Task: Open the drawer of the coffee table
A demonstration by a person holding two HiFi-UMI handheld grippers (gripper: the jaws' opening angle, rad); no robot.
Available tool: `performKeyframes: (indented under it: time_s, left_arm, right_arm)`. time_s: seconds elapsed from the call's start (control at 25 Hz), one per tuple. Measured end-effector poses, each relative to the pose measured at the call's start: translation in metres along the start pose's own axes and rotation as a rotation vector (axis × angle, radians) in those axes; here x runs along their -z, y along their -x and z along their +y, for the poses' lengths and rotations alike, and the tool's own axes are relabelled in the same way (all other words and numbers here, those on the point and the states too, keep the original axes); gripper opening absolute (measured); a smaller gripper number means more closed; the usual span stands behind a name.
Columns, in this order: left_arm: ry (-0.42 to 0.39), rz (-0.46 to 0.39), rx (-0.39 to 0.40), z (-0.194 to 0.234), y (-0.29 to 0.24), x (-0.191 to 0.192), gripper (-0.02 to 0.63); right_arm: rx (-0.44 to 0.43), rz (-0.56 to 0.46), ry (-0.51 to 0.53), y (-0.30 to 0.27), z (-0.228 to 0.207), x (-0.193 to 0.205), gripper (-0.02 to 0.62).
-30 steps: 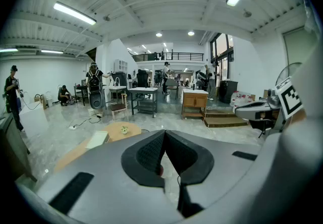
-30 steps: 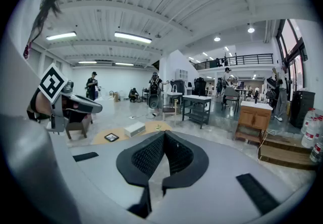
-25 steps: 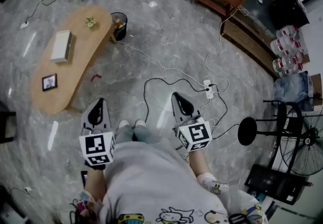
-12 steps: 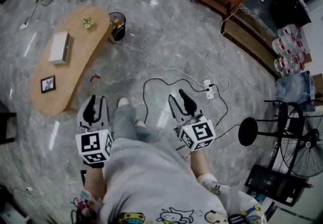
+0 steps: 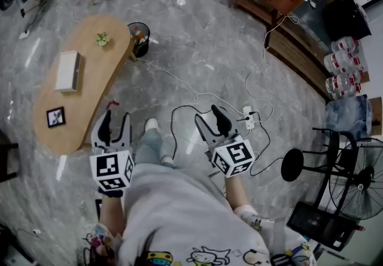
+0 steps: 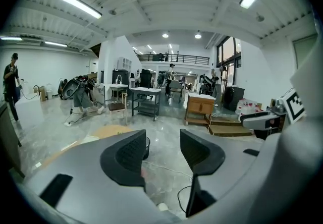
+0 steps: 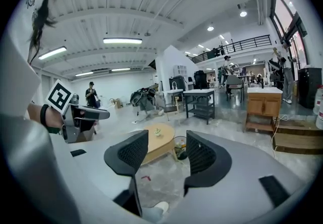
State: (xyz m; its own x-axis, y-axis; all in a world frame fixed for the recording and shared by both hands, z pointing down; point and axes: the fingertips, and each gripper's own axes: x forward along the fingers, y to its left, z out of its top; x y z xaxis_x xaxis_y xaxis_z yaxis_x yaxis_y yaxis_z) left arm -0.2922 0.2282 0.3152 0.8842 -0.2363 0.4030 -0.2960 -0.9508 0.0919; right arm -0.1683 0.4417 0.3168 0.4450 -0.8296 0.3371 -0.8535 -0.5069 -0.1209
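Ahead on the left, coffee table (image 5: 90, 79): oval, wooden, well apart from both grippers; drawer not discernible.
Left gripper (image 5: 116, 118): jaws just opened, apart, nothing between.
Right gripper (image 5: 207, 115): likewise apart, empty; its view shows the coffee table (image 7: 158, 142) side-on, head view only the top.

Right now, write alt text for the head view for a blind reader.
From above, a person holds the left gripper and right gripper over a grey floor, both empty, jaws just opening. An oval coffee table stands ahead-left, untouched, bearing a white box, picture frame and small plant.
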Motion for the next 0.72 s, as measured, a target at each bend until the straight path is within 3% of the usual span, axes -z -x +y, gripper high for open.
performKeyframes:
  time_s: [0.4, 0.72]
  left_arm:
    - [0.003, 0.029, 0.028, 0.047, -0.091, -0.049, 0.229]
    - [0.022, 0.038, 0.028, 0.086, -0.126, -0.057, 0.244]
  right_arm:
    - [-0.029, 0.01, 0.0, -0.104, -0.025, -0.053, 0.222]
    - [-0.034, 0.02, -0.009, -0.158, -0.024, -0.067, 0.229]
